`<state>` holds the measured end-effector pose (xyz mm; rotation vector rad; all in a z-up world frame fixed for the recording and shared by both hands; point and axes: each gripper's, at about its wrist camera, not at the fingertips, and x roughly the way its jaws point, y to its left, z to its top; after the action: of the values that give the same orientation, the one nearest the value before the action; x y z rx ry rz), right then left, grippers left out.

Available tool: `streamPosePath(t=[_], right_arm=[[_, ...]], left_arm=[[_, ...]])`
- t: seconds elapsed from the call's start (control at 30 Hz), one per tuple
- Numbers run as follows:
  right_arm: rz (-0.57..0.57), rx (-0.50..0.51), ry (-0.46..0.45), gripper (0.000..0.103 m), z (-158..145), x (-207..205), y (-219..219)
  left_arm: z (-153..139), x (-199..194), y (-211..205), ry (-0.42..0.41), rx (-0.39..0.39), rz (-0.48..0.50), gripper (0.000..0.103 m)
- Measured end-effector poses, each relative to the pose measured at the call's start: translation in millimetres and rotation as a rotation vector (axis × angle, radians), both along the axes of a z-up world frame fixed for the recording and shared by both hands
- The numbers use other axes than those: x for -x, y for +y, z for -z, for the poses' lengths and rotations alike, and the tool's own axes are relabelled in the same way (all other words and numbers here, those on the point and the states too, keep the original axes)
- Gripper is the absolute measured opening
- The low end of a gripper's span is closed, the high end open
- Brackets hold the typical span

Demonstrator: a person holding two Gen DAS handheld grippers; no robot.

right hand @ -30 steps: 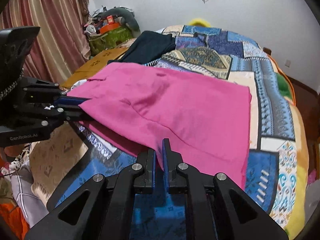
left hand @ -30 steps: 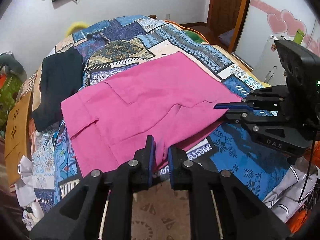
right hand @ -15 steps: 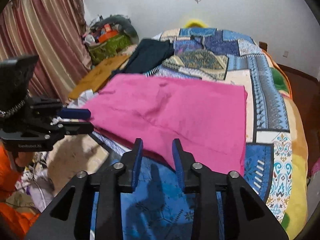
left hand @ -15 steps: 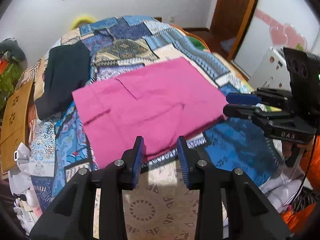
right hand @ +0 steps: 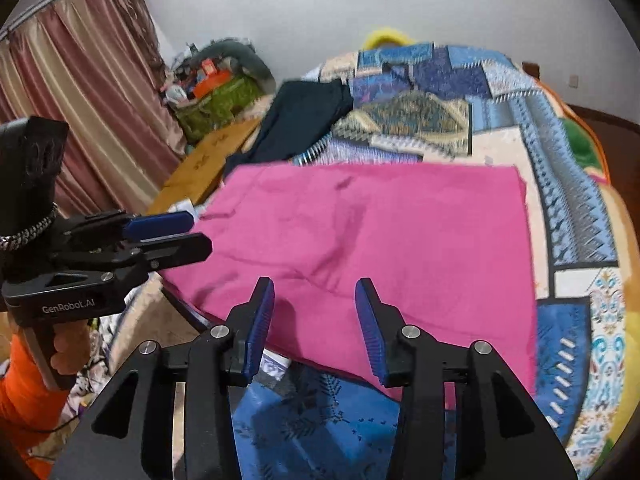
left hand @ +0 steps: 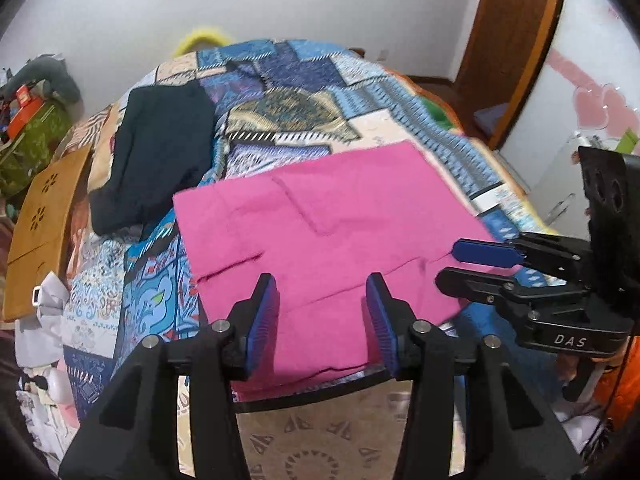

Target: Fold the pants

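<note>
The pink pants [left hand: 320, 236] lie folded flat in a rectangle on the patterned bedspread, near its front edge; they also show in the right wrist view [right hand: 392, 248]. My left gripper [left hand: 322, 322] is open and empty, held above the pants' near edge. My right gripper [right hand: 314, 320] is open and empty, above the near edge too. In the left wrist view the right gripper [left hand: 460, 266] shows at the pants' right corner. In the right wrist view the left gripper [right hand: 188, 232] shows at their left corner.
A dark folded garment [left hand: 160, 148] lies on the bed's far left. The patchwork bedspread [left hand: 304, 92] covers the bed. A wooden board [left hand: 40, 220] stands at the left side. Clutter and a green bag [right hand: 216, 96] sit by the curtain. A door [left hand: 516, 40] is at the right.
Both grippers have let go of the pants, opened wide and drawn back and up from the near edge. The pants now lie flat on the bed.
</note>
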<state>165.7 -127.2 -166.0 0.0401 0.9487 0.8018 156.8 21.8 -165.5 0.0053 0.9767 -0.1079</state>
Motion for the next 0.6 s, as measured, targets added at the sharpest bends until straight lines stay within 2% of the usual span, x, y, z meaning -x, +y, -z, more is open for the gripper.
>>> streamPosePath(t=[0.1, 0.3, 0.6], right_arm=[[0.011, 0.021, 0.032, 0.039, 17, -3, -1], [0.053, 0.038, 0.037, 0.039, 24, -3, -20], [0.135, 0.131, 0.047, 0.04, 36, -6, -58]], left_arm=[[15, 5, 5, 0.012, -0.047, -0.019, 0.047], [16, 17, 17, -0.017, -0.067, -0.036, 0.05], [15, 26, 33, -0.011, -0.022, -0.081, 0.054]])
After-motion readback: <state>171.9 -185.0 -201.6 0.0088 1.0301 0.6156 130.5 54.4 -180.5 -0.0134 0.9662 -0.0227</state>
